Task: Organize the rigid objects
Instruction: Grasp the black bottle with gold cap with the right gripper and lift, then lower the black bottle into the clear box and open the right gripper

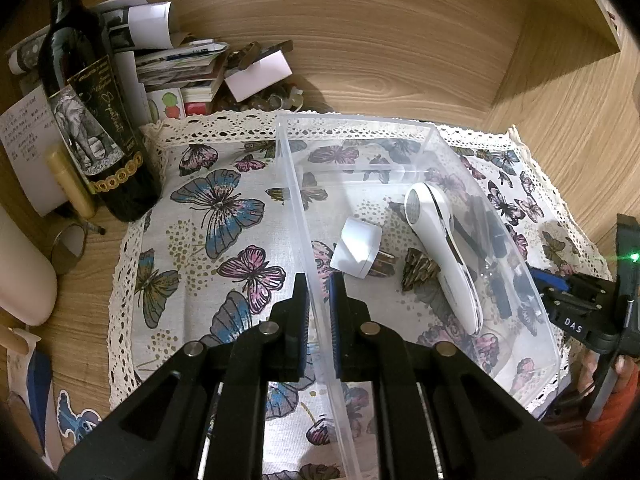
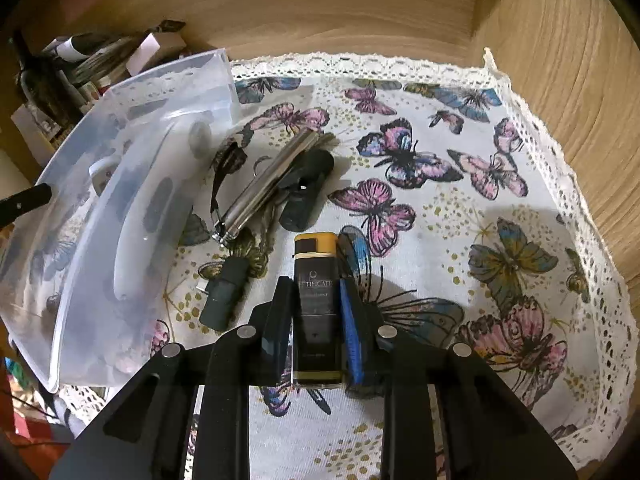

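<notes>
The left gripper (image 1: 319, 300) pinches the near wall of the clear plastic bin (image 1: 500, 216) standing on the butterfly cloth (image 1: 224, 216). The right gripper (image 2: 316, 316) is clamped on a black-and-gold box (image 2: 317, 304) resting on the cloth, just beside the bin.

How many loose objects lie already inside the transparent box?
3 clearly: a white handheld device, a white plug adapter and a small brown ornament, all on the box floor. Dark items behind the device may add more.

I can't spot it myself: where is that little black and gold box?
In the right wrist view, the black and gold box lies on the butterfly cloth, between the right gripper fingers, right of the clear bin.
</notes>
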Available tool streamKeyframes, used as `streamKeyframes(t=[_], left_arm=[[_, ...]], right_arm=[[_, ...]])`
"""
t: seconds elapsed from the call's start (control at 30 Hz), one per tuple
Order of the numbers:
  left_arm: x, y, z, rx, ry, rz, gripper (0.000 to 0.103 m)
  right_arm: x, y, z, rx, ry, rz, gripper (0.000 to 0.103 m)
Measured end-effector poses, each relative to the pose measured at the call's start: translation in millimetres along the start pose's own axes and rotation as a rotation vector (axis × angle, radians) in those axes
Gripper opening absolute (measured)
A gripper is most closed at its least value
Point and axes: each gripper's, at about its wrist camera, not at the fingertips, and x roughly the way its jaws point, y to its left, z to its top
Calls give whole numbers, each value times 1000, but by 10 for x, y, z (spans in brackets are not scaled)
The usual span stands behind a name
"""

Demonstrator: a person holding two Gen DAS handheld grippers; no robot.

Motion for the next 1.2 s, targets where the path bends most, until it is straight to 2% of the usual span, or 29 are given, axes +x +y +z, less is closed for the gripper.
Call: streamKeyframes(t=[0.23,0.37,0.57,0.83,1.2], left_arm=[[0,0,0,1,-1,-1,9],[2,5,0,-4,-1,-3,9],[5,16,-3,-11,0,-14,9],[4,33,-8,-15,-5,-27,9],[0,43,-12,-19,-6,-34,9]], right_arm=[[-320,69,231,3,-121,31,22],[-498,206,412,1,-197,98,22],[-585,547,598,-52,-253,179,22],[-446,955,736,-194,-214,167,22],[22,1292,860,-303,-83,145,22]])
